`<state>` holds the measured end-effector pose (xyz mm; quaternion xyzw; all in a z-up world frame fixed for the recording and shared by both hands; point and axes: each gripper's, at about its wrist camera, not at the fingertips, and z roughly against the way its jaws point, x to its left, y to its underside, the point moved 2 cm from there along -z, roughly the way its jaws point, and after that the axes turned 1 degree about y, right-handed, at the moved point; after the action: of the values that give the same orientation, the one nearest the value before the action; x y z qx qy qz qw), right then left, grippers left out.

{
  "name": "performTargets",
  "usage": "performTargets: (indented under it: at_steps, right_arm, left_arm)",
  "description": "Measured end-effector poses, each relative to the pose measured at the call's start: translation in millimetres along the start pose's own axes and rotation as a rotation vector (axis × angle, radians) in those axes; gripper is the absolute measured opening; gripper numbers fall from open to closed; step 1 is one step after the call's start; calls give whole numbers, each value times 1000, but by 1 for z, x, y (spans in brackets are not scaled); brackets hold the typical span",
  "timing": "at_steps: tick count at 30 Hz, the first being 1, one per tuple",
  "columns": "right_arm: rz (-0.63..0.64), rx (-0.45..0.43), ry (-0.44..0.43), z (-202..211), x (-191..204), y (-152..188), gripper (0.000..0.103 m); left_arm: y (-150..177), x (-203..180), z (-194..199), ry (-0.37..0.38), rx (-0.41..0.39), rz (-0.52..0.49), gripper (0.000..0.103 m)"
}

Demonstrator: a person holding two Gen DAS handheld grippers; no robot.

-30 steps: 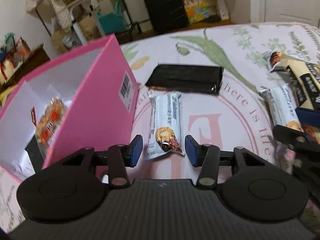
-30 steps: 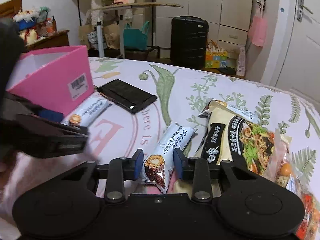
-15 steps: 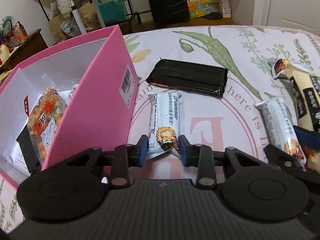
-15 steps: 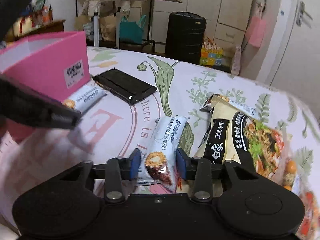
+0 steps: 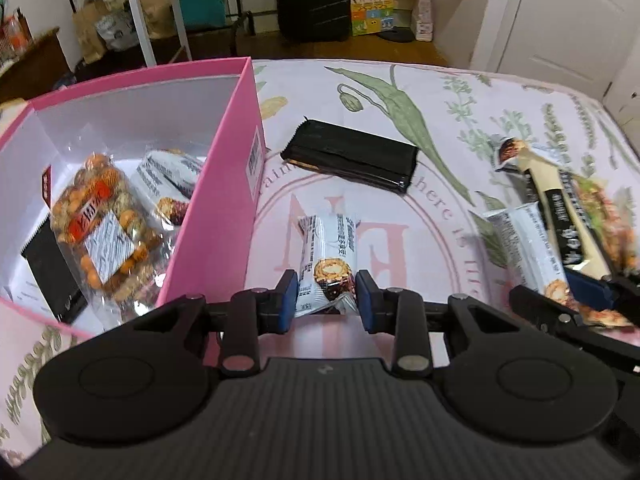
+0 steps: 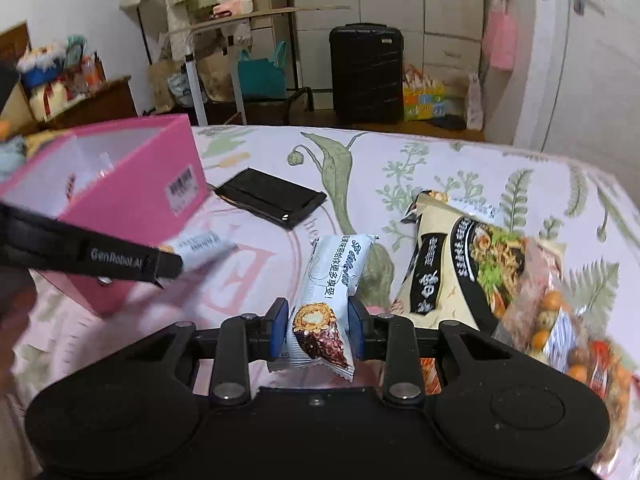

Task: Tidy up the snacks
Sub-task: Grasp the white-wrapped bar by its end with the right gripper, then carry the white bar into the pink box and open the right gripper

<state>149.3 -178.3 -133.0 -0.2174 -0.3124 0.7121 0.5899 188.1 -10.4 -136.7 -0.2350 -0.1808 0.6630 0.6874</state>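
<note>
three white snack bars (image 5: pixel 326 258), one of them in the pink box (image 5: pixel 240 184). two black flat packets (image 5: pixel 352 156), two bags of coated nuts (image 5: pixel 102 226) and one noodle packet (image 6: pixel 452 268). one suitcase (image 6: pixel 366 72) by the wall.

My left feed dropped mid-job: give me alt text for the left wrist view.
The left gripper is shut on a white snack bar beside an open pink box holding other snacks. A black packet lies beyond on the floral cloth.
</note>
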Motion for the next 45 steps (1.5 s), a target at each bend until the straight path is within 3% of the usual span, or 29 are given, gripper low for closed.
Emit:
performTargets:
  at_steps: [5, 11, 28, 37, 38, 39, 45]
  right_arm:
    - [-127, 92, -95, 8, -7, -3, 35]
    - [-176, 152, -156, 20, -6, -7, 35]
    - [-29, 262, -192, 47, 24, -21, 35]
    - [93, 237, -272, 78, 60, -50, 35]
    - [108, 229, -278, 82, 65, -54, 35]
    - [124, 218, -286, 86, 70, -58, 35]
    - [162, 154, -341, 96, 93, -81, 35]
  left_arm:
    - [7, 3, 18, 69, 12, 24, 30]
    - [17, 4, 40, 125, 20, 26, 29]
    - [26, 13, 77, 174, 69, -15, 28]
    - [12, 29, 132, 170, 26, -84, 28]
    - [10, 31, 141, 166, 12, -93, 18]
    - [8, 34, 149, 159, -2, -103, 15]
    - [-4, 57, 176, 169, -43, -81, 15]
